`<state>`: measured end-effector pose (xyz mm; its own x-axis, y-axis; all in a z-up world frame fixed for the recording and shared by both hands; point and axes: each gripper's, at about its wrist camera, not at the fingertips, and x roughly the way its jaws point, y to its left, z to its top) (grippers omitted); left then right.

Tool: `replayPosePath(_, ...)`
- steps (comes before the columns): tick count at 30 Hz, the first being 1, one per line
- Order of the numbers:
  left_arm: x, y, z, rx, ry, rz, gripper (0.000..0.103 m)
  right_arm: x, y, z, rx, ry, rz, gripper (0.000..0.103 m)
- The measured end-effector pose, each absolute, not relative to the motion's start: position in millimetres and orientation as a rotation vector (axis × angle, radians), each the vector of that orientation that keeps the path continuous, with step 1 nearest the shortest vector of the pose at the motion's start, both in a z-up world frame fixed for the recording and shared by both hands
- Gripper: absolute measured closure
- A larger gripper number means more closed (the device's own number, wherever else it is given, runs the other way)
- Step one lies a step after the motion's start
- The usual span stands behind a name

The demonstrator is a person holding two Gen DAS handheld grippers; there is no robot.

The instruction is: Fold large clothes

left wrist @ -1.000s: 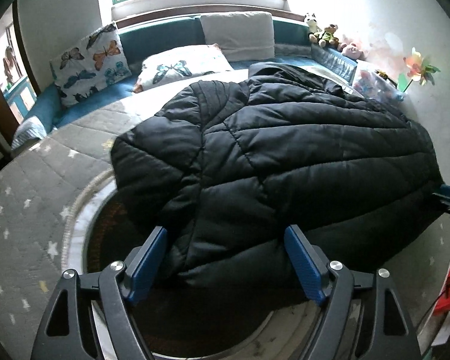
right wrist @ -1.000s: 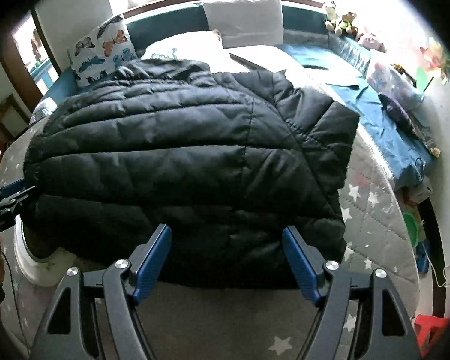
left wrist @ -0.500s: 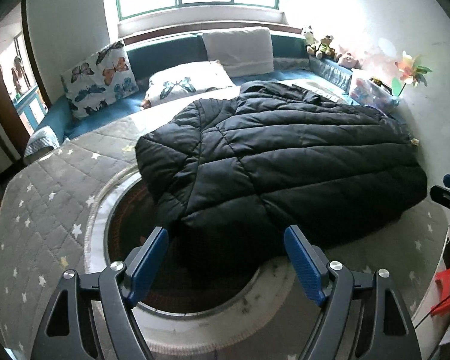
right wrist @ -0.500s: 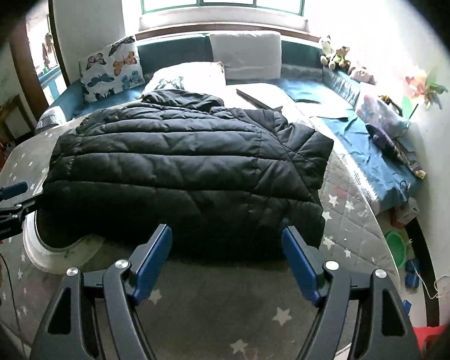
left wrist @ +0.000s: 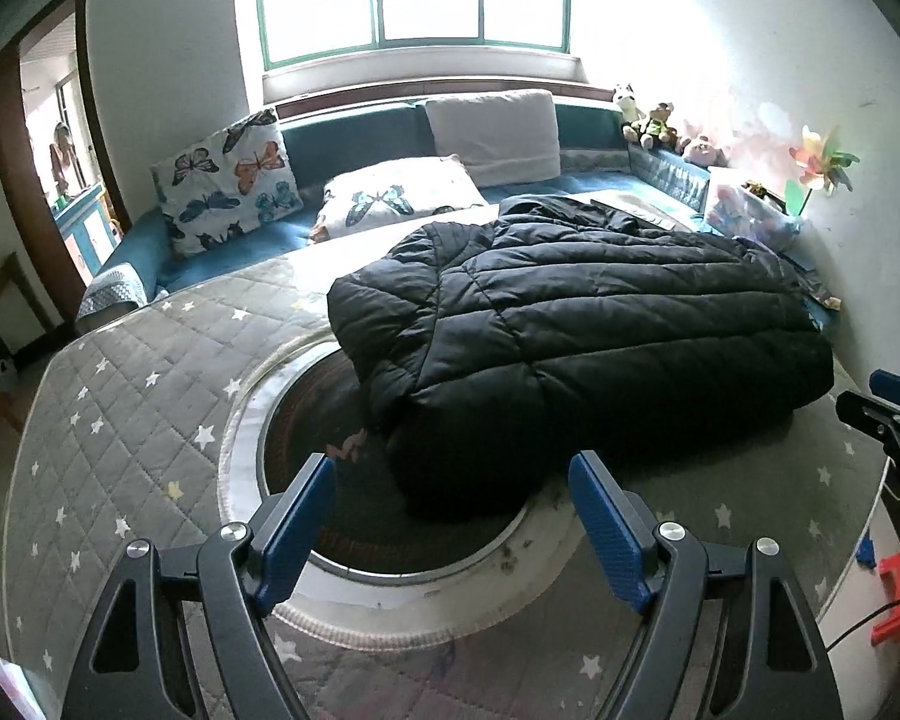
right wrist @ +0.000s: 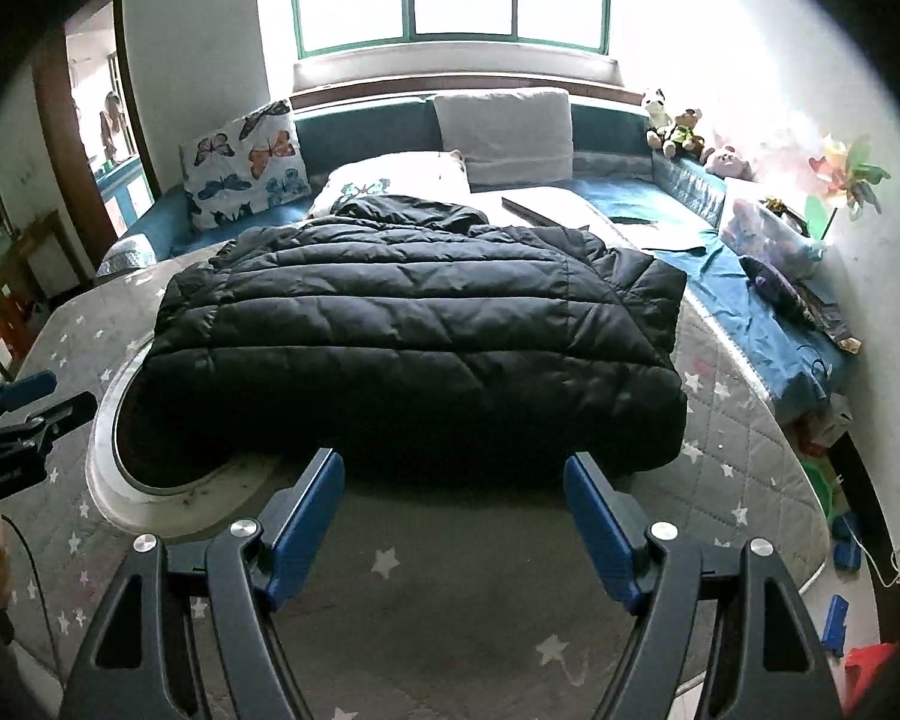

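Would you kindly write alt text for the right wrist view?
A black puffer jacket lies folded on a grey star-patterned mat, with the open right tongs empty in front of it. The left tongs show at the left edge; pillows sit beneath a bright window.

Jacket (left wrist: 582, 324): black, quilted. Bed cover (left wrist: 120, 396): grey, white stars. Cushion (left wrist: 228, 189): white, butterfly print. Fingers (left wrist: 297, 516): blue pads.

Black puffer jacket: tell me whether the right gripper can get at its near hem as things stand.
Probably yes. The right gripper is open, facing the black puffer jacket, with only bare quilted mat between them.
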<state>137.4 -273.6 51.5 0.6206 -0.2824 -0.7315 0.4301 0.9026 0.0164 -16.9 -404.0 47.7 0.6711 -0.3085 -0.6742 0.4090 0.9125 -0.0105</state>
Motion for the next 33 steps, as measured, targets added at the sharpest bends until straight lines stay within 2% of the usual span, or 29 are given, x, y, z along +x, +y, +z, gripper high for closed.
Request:
replayPosePath(16,106,-258,50,0.208,0.796,-0.464,0.018,-42,-383,39,0.221,0.686,-0.456,0.020)
replayPosePath(33,96,-269,45,0.222,0.808,-0.512,0.018,-50,-361,39,0.168,0.671,-0.446,0.020)
